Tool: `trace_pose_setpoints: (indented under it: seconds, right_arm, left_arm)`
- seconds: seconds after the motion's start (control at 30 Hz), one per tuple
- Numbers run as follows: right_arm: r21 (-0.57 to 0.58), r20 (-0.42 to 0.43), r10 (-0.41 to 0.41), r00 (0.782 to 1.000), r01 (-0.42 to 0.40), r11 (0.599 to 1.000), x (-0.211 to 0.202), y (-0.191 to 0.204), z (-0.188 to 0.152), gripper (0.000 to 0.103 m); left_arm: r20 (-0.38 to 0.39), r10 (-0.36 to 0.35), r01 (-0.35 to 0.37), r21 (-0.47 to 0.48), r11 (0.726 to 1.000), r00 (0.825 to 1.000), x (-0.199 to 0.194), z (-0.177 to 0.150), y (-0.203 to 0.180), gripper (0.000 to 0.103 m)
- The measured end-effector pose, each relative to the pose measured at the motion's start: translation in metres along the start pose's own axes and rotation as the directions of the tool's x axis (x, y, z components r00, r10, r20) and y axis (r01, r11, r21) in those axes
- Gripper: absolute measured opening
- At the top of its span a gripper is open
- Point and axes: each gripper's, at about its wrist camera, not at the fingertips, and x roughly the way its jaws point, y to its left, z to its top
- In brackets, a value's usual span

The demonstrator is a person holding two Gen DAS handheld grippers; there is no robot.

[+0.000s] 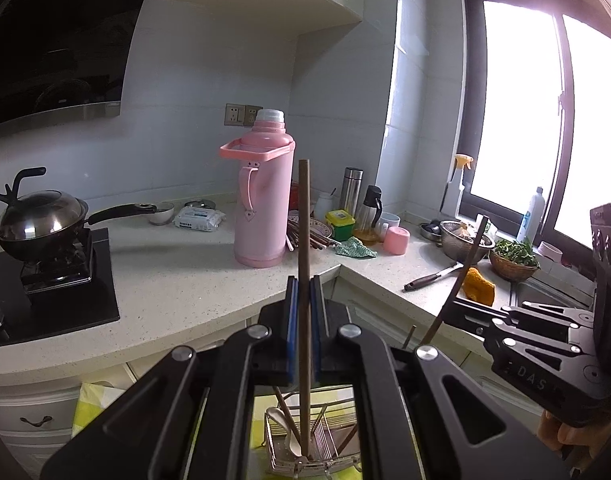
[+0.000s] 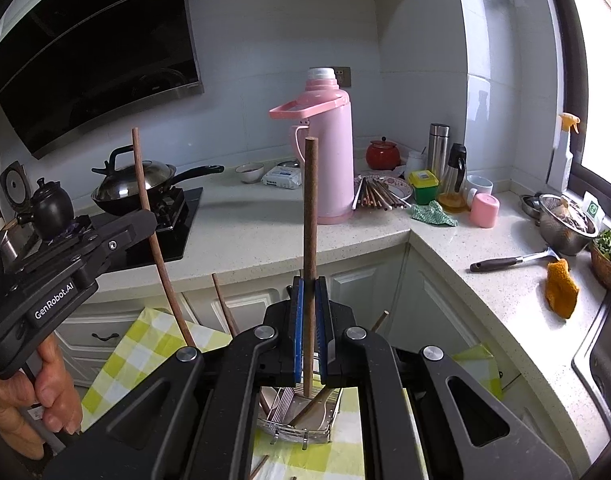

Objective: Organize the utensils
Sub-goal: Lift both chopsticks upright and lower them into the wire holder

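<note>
Inside wire rack (image 1: 281, 456): spoon (image 1: 289, 436), chopsticks (image 1: 304, 408).

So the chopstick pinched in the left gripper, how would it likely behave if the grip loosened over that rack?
The chopstick looks like a thin, straight wooden rod, so probably stiff and light. Held upright between the left gripper pads, it would likely slide straight down toward the wire utensil rack. Its round section suggests it could roll if laid on the counter.

A pink thermos (image 1: 263, 196) stands near a lidded wok (image 1: 39, 220).
</note>
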Motion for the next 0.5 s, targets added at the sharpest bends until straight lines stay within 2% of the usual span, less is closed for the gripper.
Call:
trace_pose_setpoints:
  seconds: [0.5]
  right_arm:
    - [0.043,-0.104,0.024,0.994,-0.019,0.999,0.039,-0.006,-0.027,0.007]
  left_arm:
    - [-0.085,0.024,-0.028,-0.049,0.998,0.996,0.061,-0.048,0.021,0.006]
